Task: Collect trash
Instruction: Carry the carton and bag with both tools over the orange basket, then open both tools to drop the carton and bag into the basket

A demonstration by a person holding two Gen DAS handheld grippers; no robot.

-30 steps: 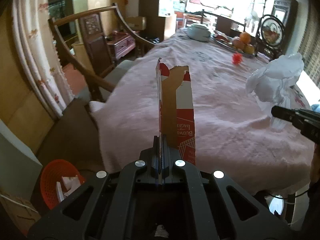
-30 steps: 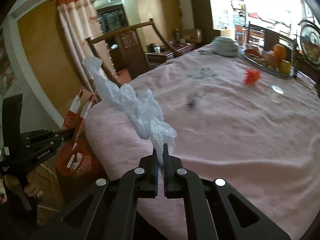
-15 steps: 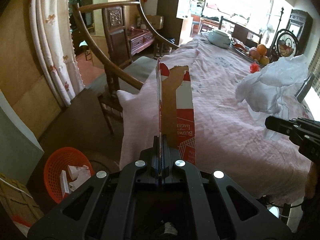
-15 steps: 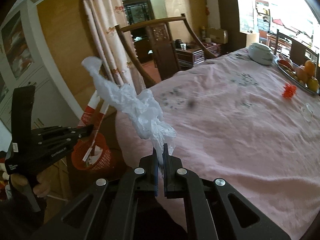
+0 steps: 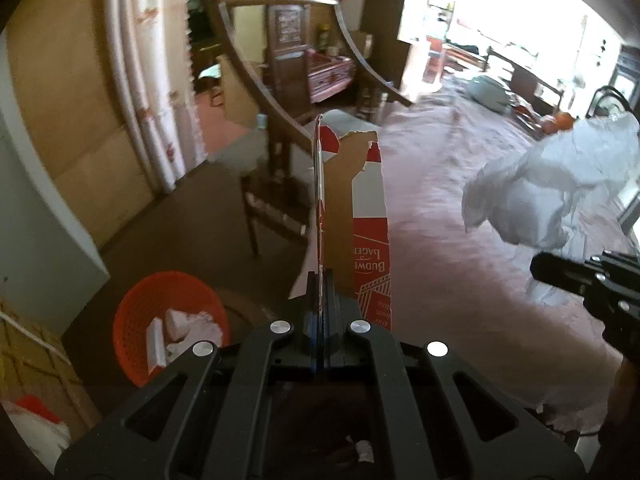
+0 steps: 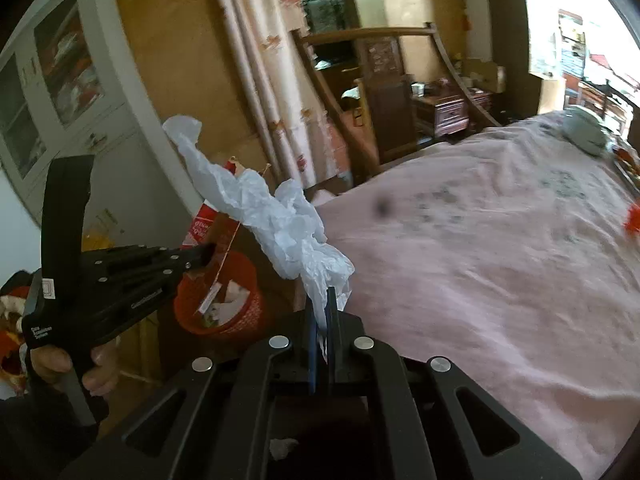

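My left gripper is shut on a torn red and white cardboard carton, which stands upright out of its jaws. My right gripper is shut on a crumpled white plastic bag that sticks up to the left. An orange mesh trash basket with white scraps inside stands on the floor, below and left of the carton. In the right wrist view the basket sits under the left gripper, whose carton hangs above it. The bag and right gripper show at right in the left wrist view.
A table under a pink cloth fills the right side, with a grey-green bowl and fruit at its far end. A dark wooden armchair stands at the table's corner. Curtains and a white cabinet line the wall behind the basket.
Both grippers have swung left, away from the table top and toward the floor corner. The basket now lies closer and larger in both views. Carton and bag stay gripped.
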